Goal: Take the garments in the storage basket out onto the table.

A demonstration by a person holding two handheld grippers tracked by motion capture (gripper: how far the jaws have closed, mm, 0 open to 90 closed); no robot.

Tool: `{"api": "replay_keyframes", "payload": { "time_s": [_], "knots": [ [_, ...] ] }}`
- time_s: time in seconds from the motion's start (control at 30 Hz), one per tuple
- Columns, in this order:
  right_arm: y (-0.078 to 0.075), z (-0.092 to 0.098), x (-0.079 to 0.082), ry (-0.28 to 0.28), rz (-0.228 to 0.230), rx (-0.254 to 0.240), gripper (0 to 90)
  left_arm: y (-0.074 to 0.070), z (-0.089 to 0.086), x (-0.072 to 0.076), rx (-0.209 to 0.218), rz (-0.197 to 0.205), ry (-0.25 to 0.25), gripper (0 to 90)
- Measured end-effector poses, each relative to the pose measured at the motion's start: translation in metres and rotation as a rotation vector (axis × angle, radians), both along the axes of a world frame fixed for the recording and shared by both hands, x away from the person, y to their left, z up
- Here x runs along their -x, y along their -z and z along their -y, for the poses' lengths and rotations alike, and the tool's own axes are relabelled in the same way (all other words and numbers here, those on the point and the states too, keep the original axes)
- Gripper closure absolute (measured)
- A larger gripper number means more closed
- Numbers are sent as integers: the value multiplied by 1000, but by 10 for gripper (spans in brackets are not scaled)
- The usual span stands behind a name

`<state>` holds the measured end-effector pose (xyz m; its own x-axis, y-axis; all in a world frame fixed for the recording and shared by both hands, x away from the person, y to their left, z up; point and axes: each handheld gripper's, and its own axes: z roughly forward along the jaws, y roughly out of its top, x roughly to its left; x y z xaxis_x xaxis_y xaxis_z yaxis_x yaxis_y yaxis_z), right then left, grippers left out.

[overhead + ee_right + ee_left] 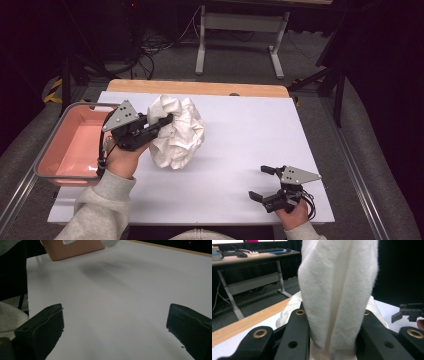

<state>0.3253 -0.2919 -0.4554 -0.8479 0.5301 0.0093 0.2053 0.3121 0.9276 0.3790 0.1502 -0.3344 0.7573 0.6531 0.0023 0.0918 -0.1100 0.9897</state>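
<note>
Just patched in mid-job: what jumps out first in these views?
The crumpled white cloth stands out first: it is bunched left of the table's middle, and the left claw is shut on a fold of it. Beside that sits the pink bin at the table's left edge. Near the front right corner, the right claw waits open over the bare white tabletop.

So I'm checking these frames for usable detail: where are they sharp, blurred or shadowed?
High view: evenly lit white tabletop, dark surroundings, crumpled white towel fairly crisp. Left gripper view: the towel's nap is sharp between the black jaws, while the desk behind is softer. Right gripper view: the near jaws are soft, a blurry grey shadow lies on the tabletop, and the pink plastic bin is cropped at the top.
</note>
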Motion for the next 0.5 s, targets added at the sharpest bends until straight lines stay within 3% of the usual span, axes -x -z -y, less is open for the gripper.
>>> {"api": "replay_keyframes", "payload": {
  "time_s": [0.5],
  "knots": [
    [-1, 1, 1, 0, 8, -5, 20, 30, 26, -15, -27, -48, -13, 758]
  ]
}}
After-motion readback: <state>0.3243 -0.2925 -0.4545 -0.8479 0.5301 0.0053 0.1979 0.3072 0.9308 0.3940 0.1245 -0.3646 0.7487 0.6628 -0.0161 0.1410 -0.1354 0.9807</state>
